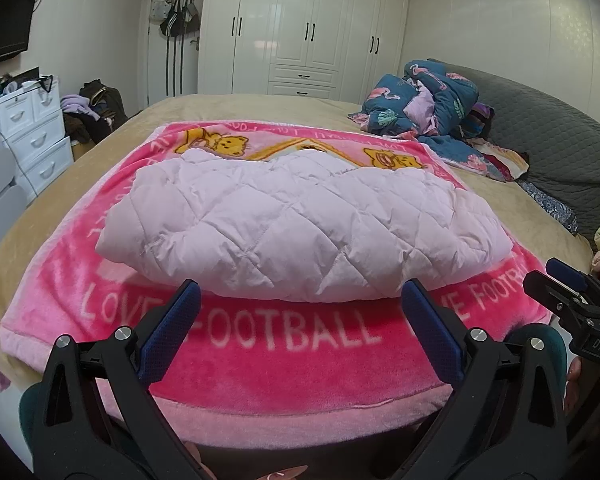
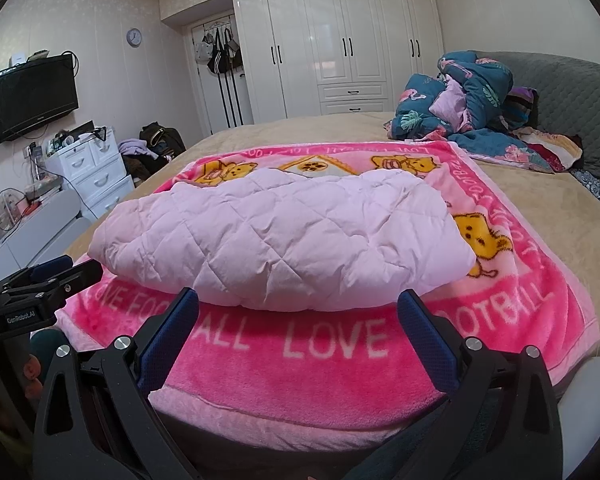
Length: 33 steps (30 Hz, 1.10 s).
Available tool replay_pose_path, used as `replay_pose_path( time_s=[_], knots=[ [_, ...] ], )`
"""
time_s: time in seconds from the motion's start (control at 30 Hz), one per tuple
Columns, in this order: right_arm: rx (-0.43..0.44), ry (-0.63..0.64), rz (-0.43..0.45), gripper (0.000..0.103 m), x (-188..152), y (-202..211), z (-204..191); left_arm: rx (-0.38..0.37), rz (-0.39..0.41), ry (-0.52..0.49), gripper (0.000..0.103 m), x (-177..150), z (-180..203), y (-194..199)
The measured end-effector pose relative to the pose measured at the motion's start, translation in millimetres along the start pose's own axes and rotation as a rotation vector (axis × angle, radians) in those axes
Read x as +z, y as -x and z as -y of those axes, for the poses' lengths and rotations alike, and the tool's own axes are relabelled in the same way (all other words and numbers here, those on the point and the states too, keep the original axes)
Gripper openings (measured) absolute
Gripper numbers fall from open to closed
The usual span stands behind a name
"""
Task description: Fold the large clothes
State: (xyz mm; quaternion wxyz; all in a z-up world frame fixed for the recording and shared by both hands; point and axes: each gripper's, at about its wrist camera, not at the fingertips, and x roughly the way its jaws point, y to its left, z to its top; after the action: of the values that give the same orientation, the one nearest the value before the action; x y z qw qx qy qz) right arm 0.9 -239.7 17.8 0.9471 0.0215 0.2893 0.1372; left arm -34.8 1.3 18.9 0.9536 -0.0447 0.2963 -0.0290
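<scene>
A pale pink quilted jacket (image 1: 300,224) lies folded in a thick bundle on a bright pink "LOVE FOOTBALL" blanket (image 1: 284,360) on the bed; it also shows in the right wrist view (image 2: 284,240) on the same blanket (image 2: 300,368). My left gripper (image 1: 300,296) is open and empty, its fingertips just short of the bundle's near edge. My right gripper (image 2: 298,304) is open and empty at the same near edge. The right gripper shows at the right edge of the left wrist view (image 1: 568,284); the left gripper shows at the left edge of the right wrist view (image 2: 56,276).
The bed has a tan cover (image 1: 228,108). A heap of blue flamingo bedding (image 1: 428,100) and a grey headboard (image 1: 548,132) lie at the far right. White drawers (image 1: 32,128), a clothes pile (image 1: 96,112) and a wall TV (image 2: 34,96) stand left; wardrobes (image 1: 308,28) behind.
</scene>
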Motion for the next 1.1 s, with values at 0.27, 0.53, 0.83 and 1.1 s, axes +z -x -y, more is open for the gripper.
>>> replay_pose_path(
  time_s=[0.27,0.53,0.83,1.1],
  knots=[
    [-0.002,0.000,-0.001,0.099,0.2,0.2,-0.7,-0.002,-0.001,0.000,0.094,0.1,-0.1,-0.1],
    [-0.002,0.000,0.000,0.099,0.3,0.4,-1.0,0.002,0.004,-0.002,0.094,0.0,-1.6,0.9],
    [-0.005,0.006,0.000,0.099,-0.2,-0.7,-0.1,-0.014,0.004,0.003,0.094,0.7,-3.4,2.6],
    [-0.006,0.012,-0.003,0.099,-0.8,-0.8,0.0,-0.004,0.007,-0.004,0.094,1.7,-2.0,2.8]
  ],
)
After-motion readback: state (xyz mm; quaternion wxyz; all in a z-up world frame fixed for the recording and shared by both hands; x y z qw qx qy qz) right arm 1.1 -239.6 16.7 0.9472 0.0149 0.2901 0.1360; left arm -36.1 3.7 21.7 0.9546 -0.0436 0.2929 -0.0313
